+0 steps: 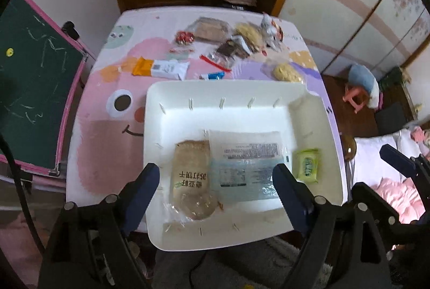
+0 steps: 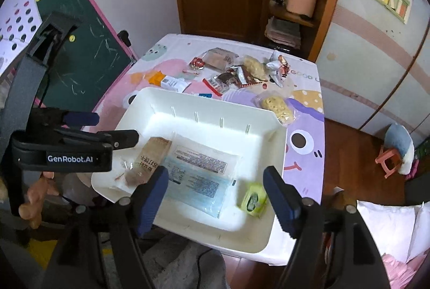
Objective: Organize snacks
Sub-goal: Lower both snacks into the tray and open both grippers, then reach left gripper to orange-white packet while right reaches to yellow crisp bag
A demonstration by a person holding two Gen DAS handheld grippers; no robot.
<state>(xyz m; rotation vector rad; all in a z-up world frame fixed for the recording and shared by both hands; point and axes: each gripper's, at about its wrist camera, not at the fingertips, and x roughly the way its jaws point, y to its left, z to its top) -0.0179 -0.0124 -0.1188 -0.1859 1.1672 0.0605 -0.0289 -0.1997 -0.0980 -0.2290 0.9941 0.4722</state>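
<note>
A white tray (image 1: 166, 101) (image 2: 150, 101) sits at the near end of a small table with a cartoon cloth. In it lie a brown cracker pack (image 1: 190, 176) (image 2: 150, 157), a flat clear and blue packet (image 1: 244, 168) (image 2: 199, 173) and a small green pack (image 1: 307, 165) (image 2: 252, 199). My left gripper (image 1: 216, 176) hangs open above the cracker pack and the flat packet, holding nothing. My right gripper (image 2: 216, 176) is open over the flat packet, with the green pack just inside its right finger. Neither touches anything. The left gripper (image 2: 107, 127) also shows at the tray's left edge.
Loose snacks lie beyond the tray: an orange and white pack (image 1: 161, 68), a yellow cookie pack (image 1: 286, 71) (image 2: 276, 106) and a heap of wrappers (image 1: 233, 44) (image 2: 236, 71). A chalkboard (image 1: 35, 79) stands left of the table. A pink stool (image 1: 357, 98) and bedding are on the right.
</note>
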